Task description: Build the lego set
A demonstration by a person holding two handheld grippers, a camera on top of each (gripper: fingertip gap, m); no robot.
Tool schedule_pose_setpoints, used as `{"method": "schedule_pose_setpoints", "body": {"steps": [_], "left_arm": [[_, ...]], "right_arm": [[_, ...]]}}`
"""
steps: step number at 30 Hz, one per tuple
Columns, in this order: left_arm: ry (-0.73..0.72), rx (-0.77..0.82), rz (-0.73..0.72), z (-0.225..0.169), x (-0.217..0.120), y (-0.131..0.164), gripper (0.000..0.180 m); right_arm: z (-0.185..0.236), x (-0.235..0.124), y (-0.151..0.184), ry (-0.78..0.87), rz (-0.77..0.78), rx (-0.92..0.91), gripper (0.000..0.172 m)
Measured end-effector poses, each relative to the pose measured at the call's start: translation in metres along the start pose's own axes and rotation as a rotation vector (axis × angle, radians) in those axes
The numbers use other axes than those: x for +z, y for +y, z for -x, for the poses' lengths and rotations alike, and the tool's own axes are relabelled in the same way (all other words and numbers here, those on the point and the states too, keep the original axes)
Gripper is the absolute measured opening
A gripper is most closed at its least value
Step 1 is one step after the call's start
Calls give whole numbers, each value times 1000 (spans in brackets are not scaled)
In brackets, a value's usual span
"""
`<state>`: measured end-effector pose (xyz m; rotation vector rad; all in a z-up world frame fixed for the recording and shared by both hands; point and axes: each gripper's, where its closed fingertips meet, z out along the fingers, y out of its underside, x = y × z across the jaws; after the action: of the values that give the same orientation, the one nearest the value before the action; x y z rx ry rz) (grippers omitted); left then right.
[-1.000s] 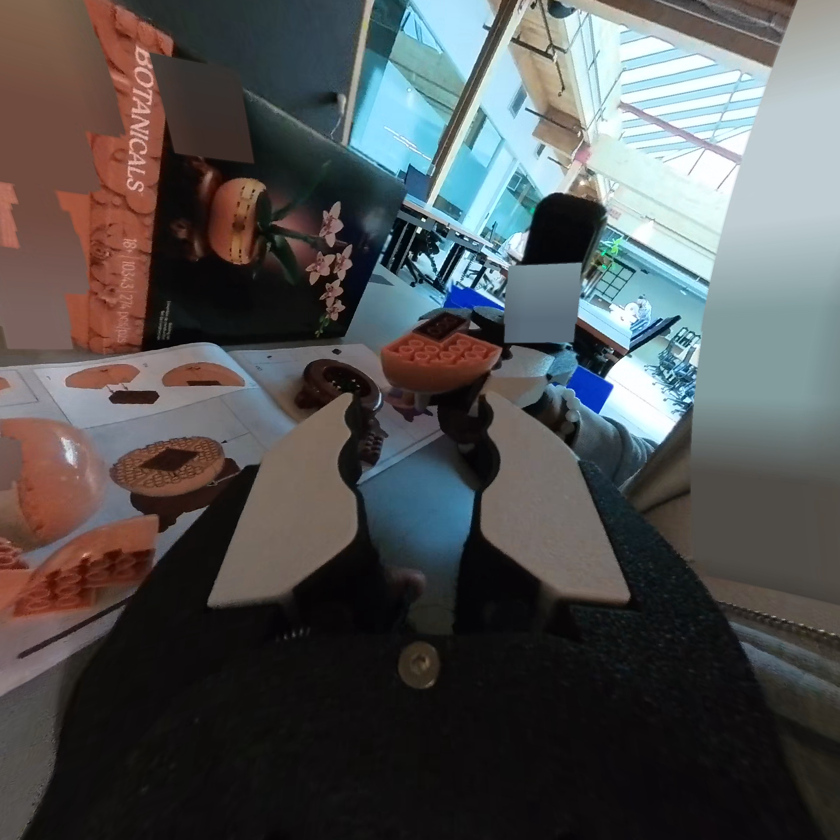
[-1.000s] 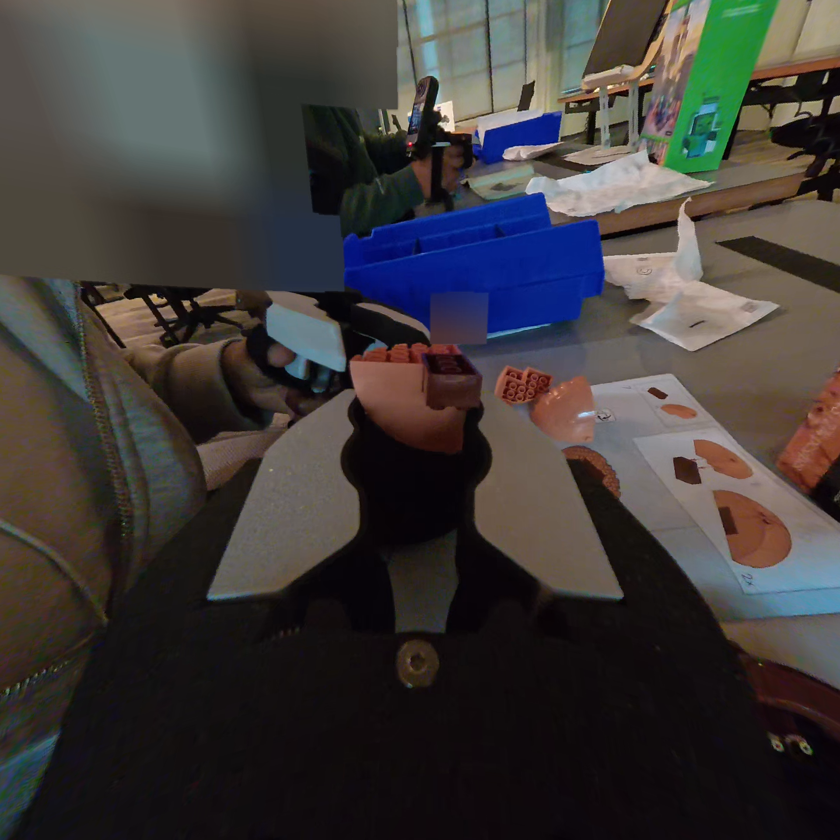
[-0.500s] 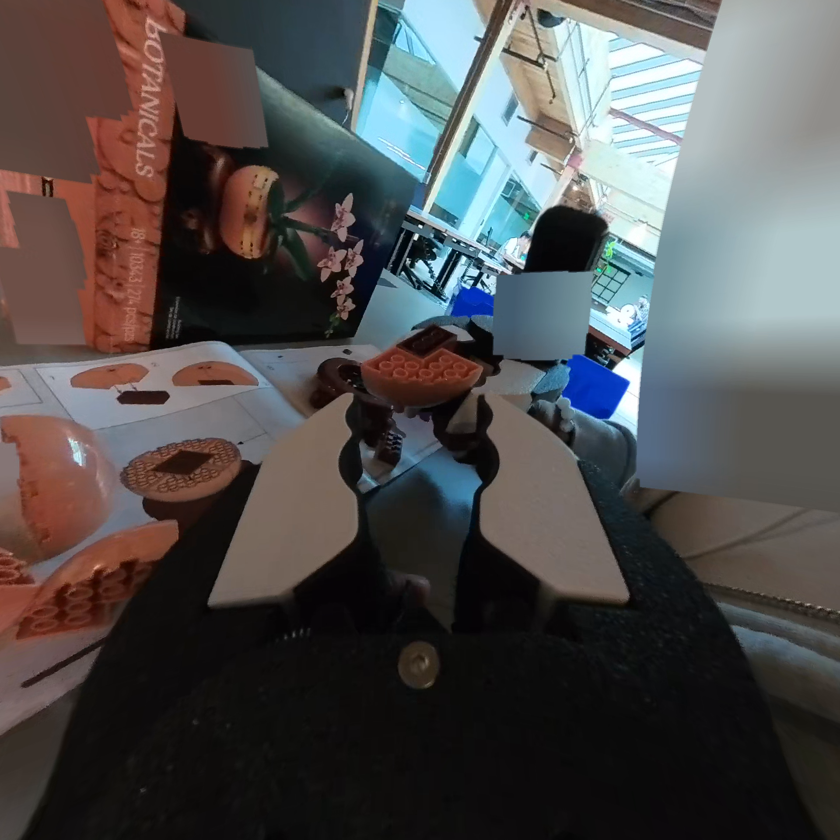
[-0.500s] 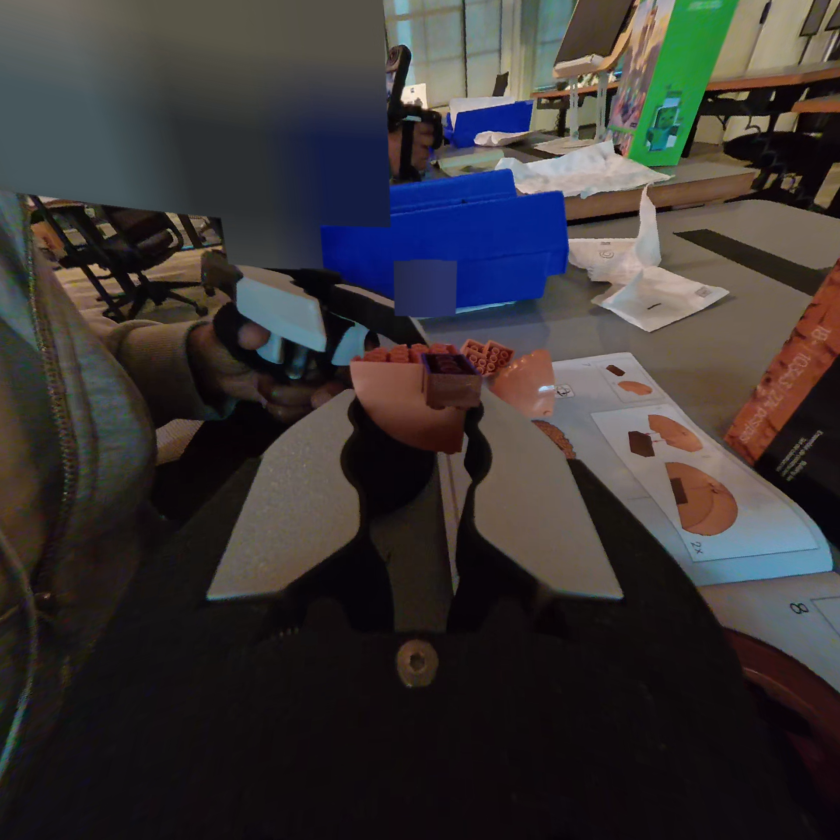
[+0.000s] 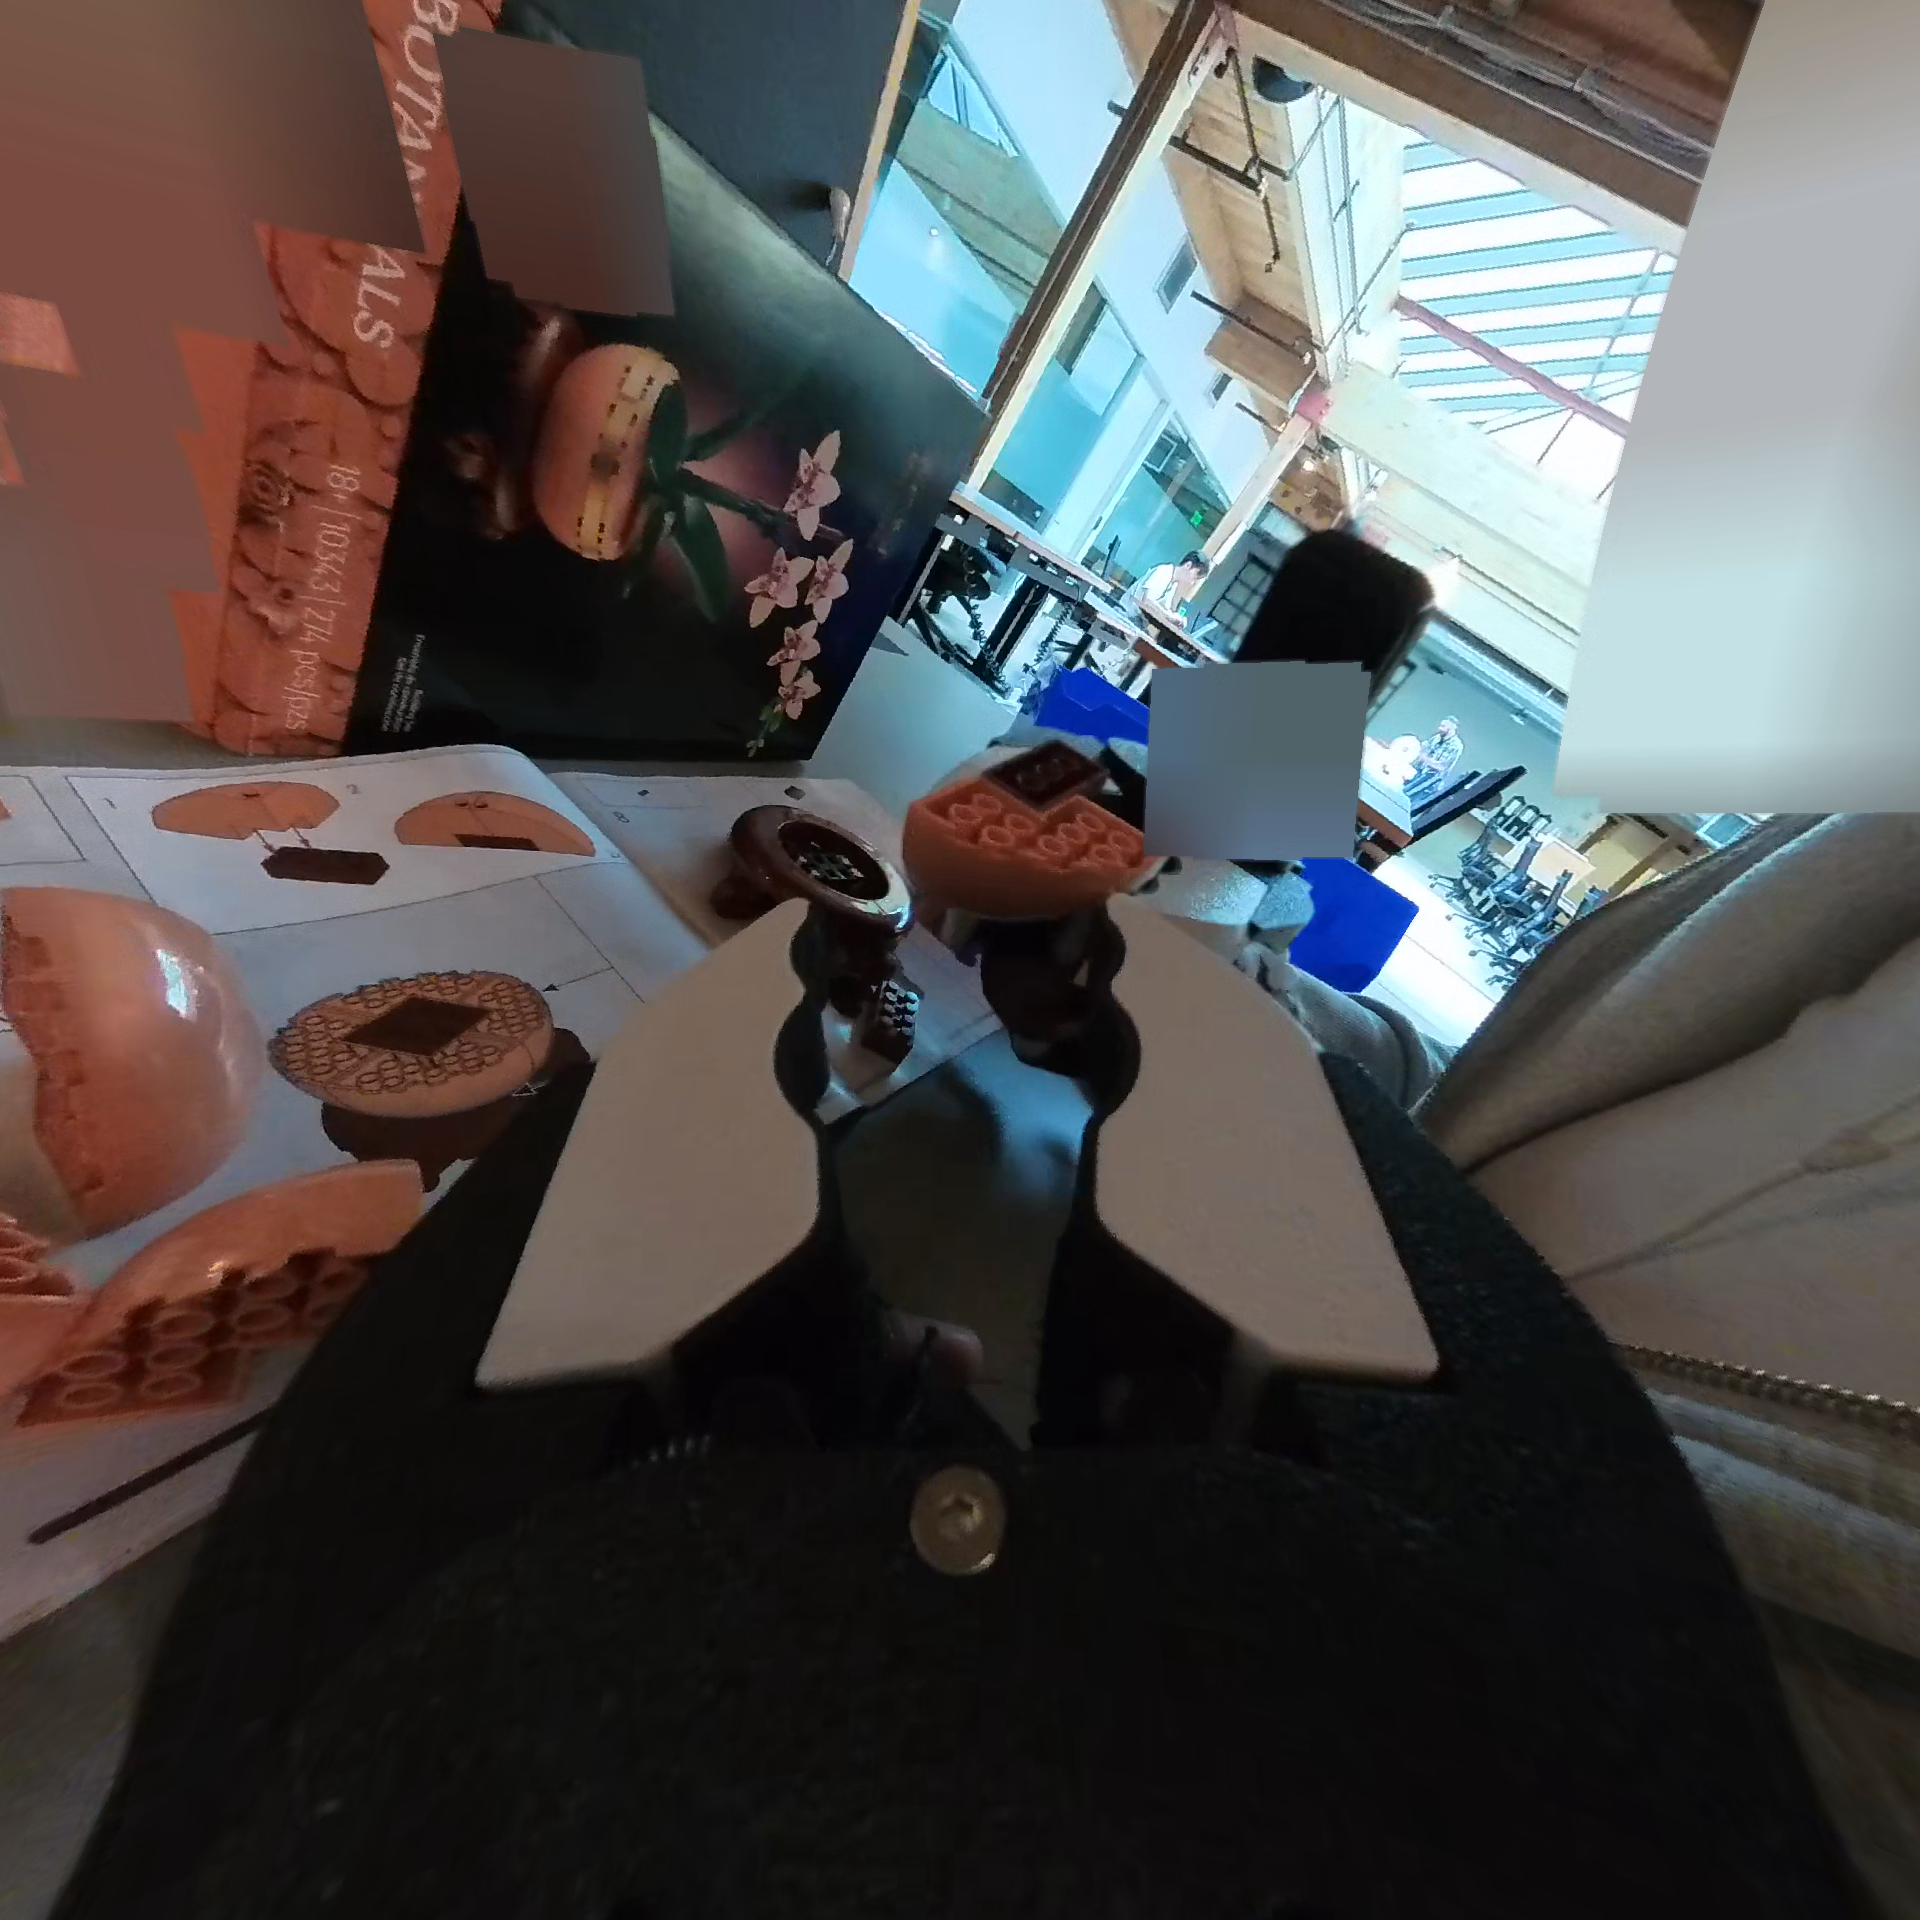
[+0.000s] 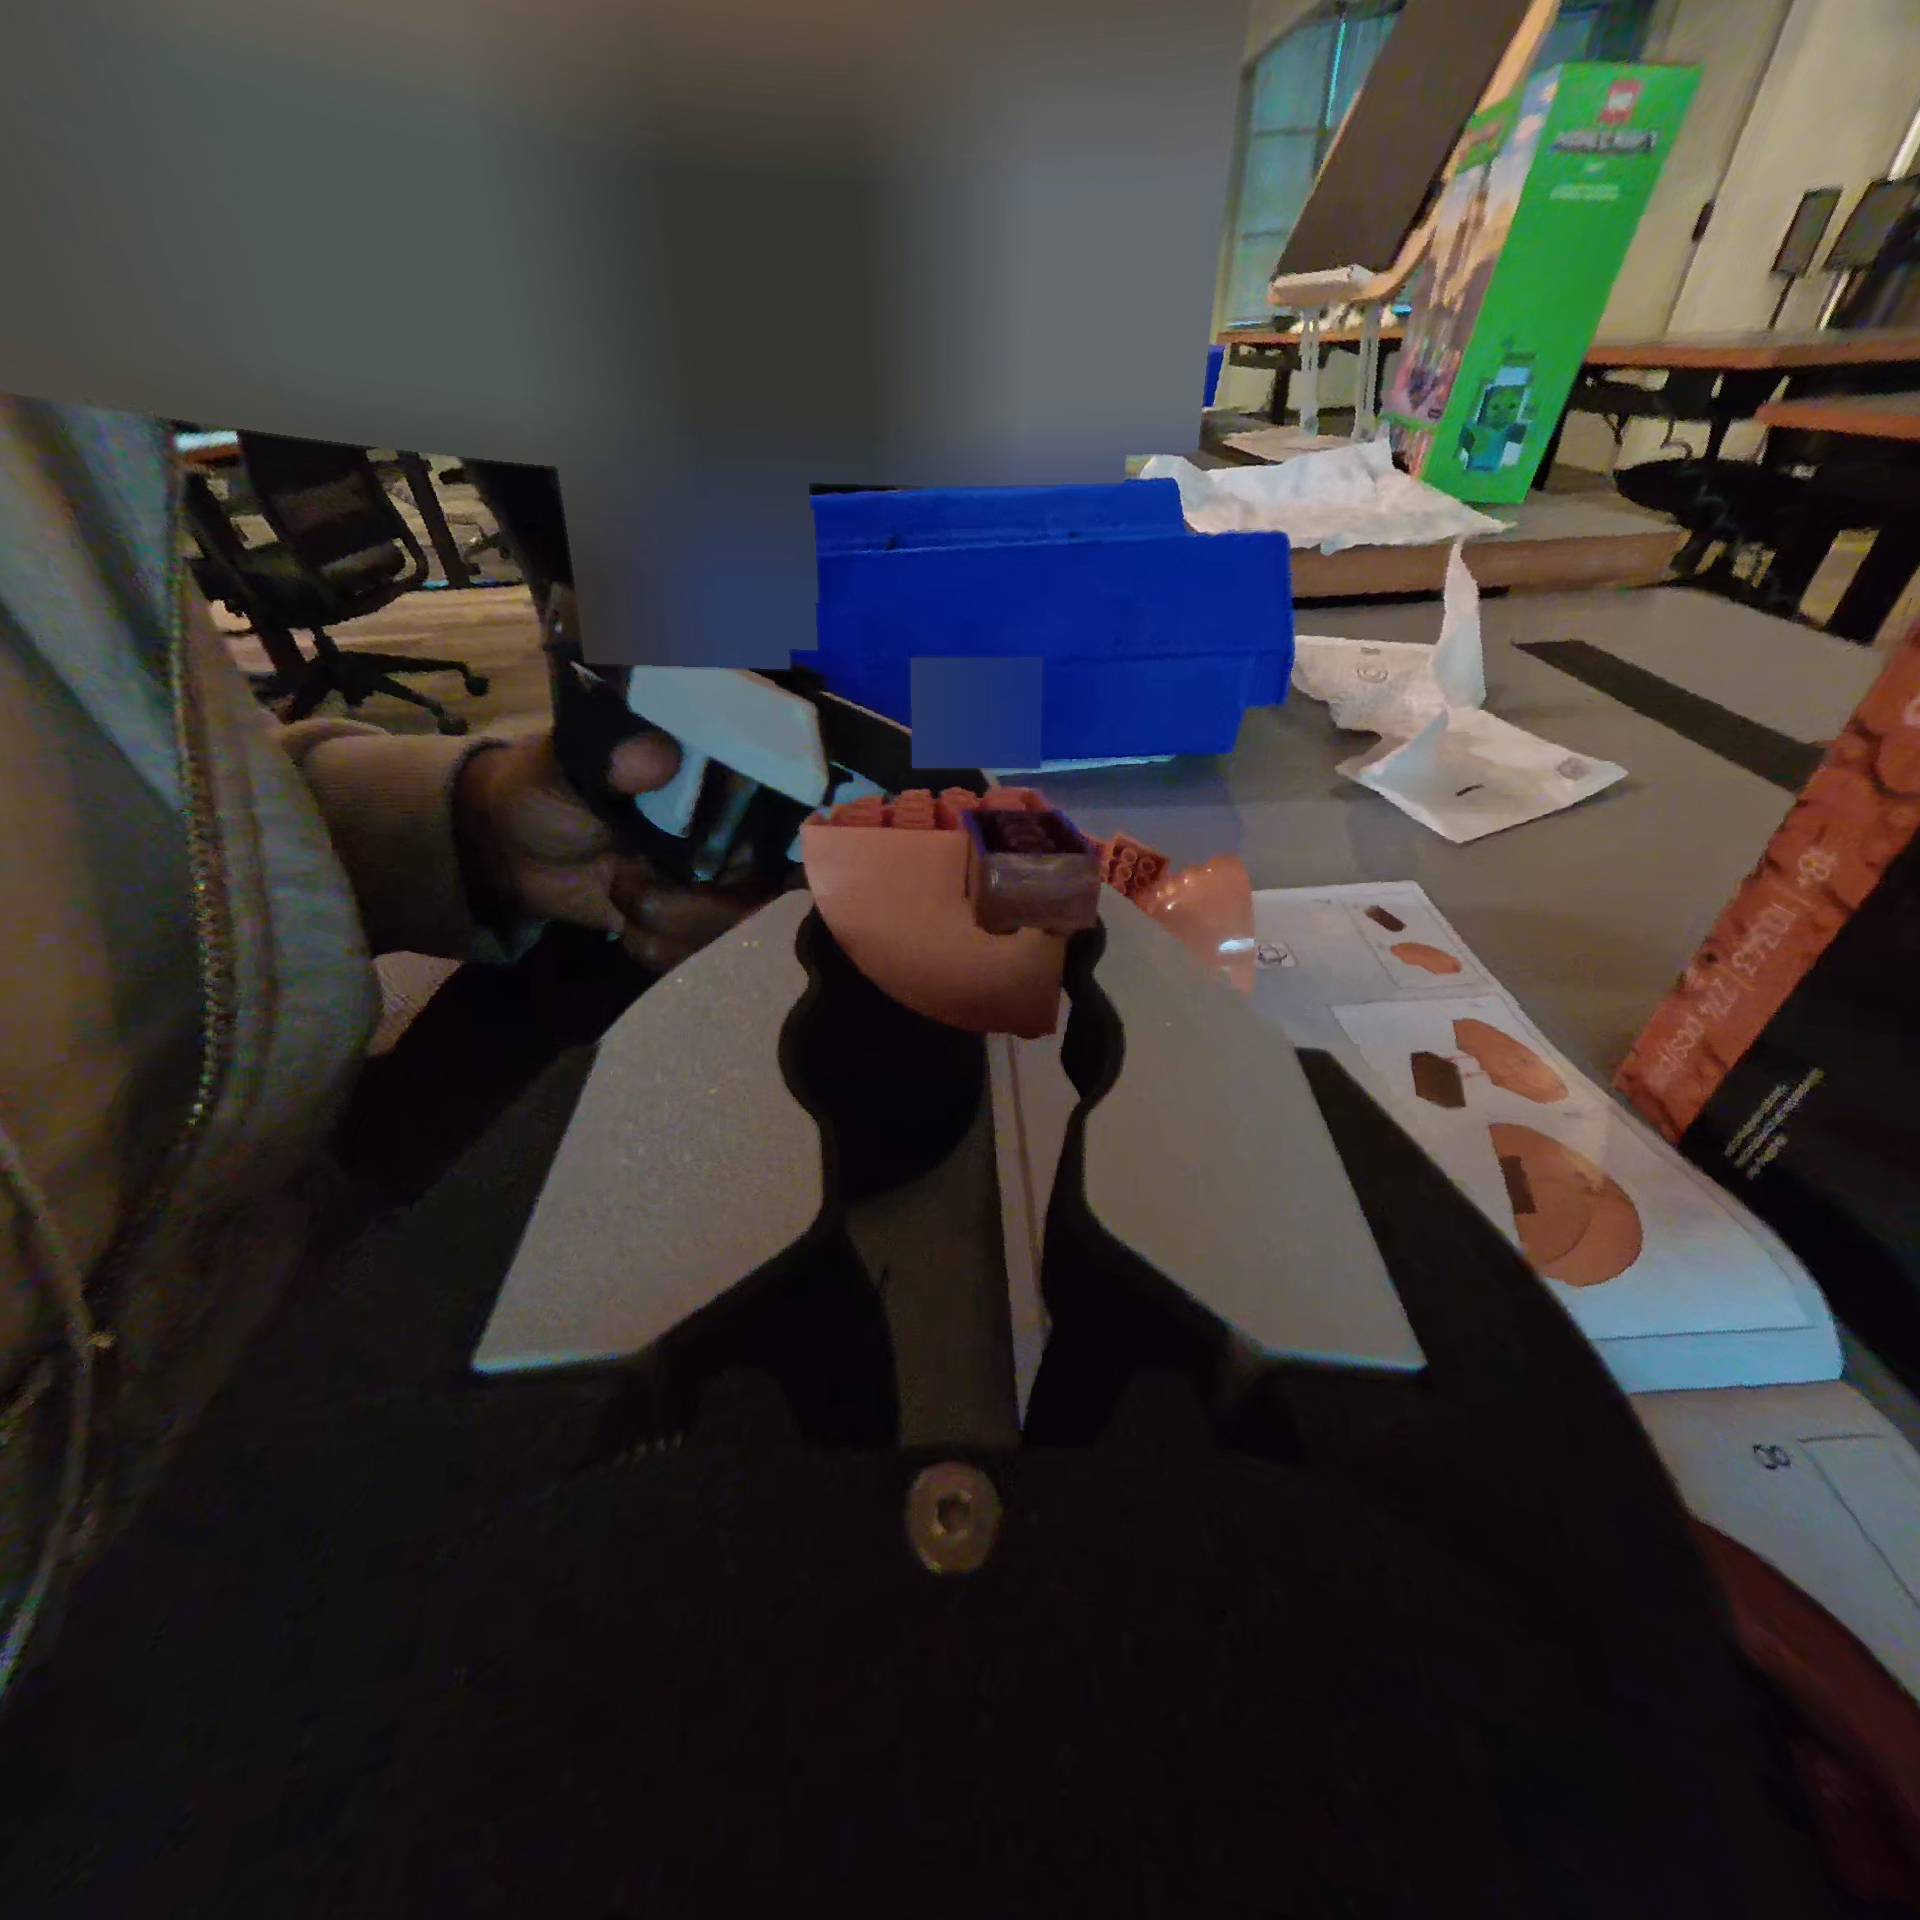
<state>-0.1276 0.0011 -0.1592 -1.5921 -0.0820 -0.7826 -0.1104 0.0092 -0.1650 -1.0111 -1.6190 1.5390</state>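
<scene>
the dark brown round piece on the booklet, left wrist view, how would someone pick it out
Start at the open instruction booklet in front of the dark box. Near its right edge, just beyond the left gripper's left fingertip, stands the dark brown round piece. Unlike the orange shells nearby, it is glossy brown with a dark centre.

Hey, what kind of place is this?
Probably an open-plan office or workshop used for building toy brick sets: an open instruction booklet on a grey table, blue parts bins, office chairs behind.

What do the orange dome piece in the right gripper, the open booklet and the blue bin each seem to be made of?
Orange dome piece: hard moulded plastic, smooth with a slight sheen, crisp studs on top.
Open booklet: printed paper, matte, thin pages lying flat.
Blue bin: probably rigid plastic, uniform colour, moulded walls.
</scene>
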Motion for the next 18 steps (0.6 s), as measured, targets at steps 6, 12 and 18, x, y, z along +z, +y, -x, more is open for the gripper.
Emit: {"method": "schedule_pose_setpoints", "body": {"steps": [6, 12, 18], "left_arm": [[122, -59, -51, -17, -1, -9, 55], [471, -398, -4, -53, 1, -13, 62], [552, -324, 30, -77, 6, -8, 27]], "right_arm": [[7, -3, -12, 94, 99, -455, 40], [33, -3, -33, 2, 133, -837, 41], [39, -4, -44, -37, 75, -881, 42]]}}
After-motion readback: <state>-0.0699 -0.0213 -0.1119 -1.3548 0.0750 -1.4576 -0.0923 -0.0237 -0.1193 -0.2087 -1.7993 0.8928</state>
